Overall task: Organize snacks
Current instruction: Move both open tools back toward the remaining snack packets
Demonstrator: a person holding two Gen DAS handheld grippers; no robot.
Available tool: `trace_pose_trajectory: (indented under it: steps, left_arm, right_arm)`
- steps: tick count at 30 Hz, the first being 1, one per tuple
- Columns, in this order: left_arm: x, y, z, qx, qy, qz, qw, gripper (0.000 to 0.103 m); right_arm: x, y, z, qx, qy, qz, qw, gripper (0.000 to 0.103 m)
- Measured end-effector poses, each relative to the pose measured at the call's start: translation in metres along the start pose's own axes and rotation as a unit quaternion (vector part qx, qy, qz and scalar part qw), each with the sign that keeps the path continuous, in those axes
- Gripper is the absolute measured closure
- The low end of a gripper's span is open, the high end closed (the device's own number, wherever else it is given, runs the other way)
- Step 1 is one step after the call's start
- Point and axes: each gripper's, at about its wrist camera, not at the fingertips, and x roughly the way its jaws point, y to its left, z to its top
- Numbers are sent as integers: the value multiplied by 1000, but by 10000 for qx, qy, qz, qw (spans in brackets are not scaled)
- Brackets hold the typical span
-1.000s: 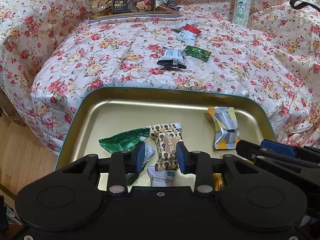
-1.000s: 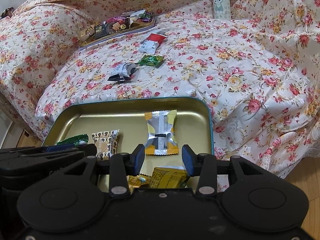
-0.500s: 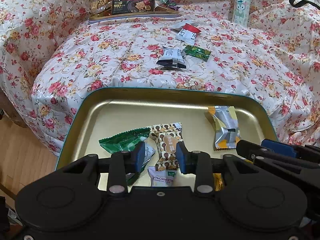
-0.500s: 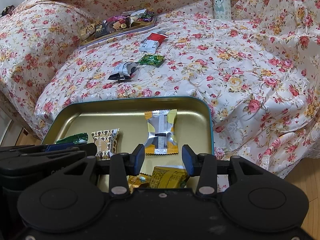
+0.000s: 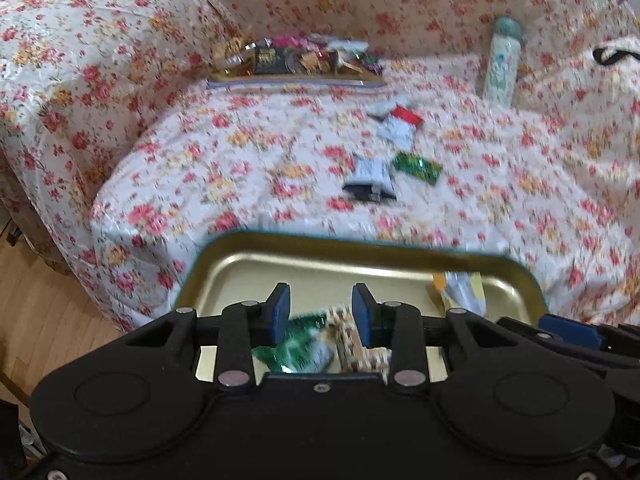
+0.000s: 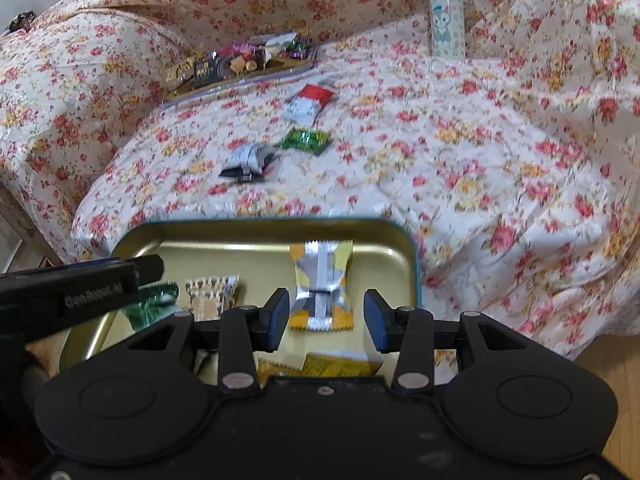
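**A:** Tool first: where do the two of them stand?

**B:** Left tool (image 5: pixel 320 312) hangs over the near end of the gold metal tray with the teal rim (image 5: pixel 280 254), its blue pads apart with nothing pinched between them. Below the gap lie a green foil snack packet (image 5: pixel 298 342) and a brown-and-cream patterned packet (image 5: pixel 346 340), both blurred. Right tool (image 6: pixel 326 314) is released as well; its pads stand either side of a silver-and-yellow wrapped snack (image 6: pixel 320 284) without touching it, and that snack lies flat on the tray floor.

**A:** Anything else in that tray?

**B:** From the right wrist view, a yellow packet (image 6: pixel 340 366) at the near edge, partly hidden by the tool body. The left tool's black arm crosses in from the left side.

**A:** And the loose snacks?

**B:** Three lie on the floral cloth covering the sofa (image 6: pixel 480 140), beyond the tray: a white packet with a red end (image 6: pixel 308 104), a small green glittery packet (image 6: pixel 306 140) and a grey-and-black packet (image 6: pixel 248 164). The green one is just beside the grey-and-black one; the red-ended one sits a bit farther back.

**A:** Farther back still?

**B:** A second flat tray piled with assorted sweets (image 6: pixel 240 66) against the backrest, and a pale bottle with a cartoon animal print (image 6: pixel 446 12) standing upright to its right.
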Motion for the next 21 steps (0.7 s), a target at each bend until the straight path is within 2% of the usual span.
trace_pose_trajectory:
  steps: [9,15,21]
  left_arm:
    - [-1,13,42,103,-431,124,9989,59]
    - [2,22,79,268,-846,407,9952,57]
    - [6,30,112,244,-1037,366,9936,57]
  right_arm:
    - [-11,-4,38,-229,-503,-39,9985,59]
    - [-14,-3,72,-443,-893,-74,9950,58]
    - [-8,-2,103,-564,-1130,-10,9920,57]
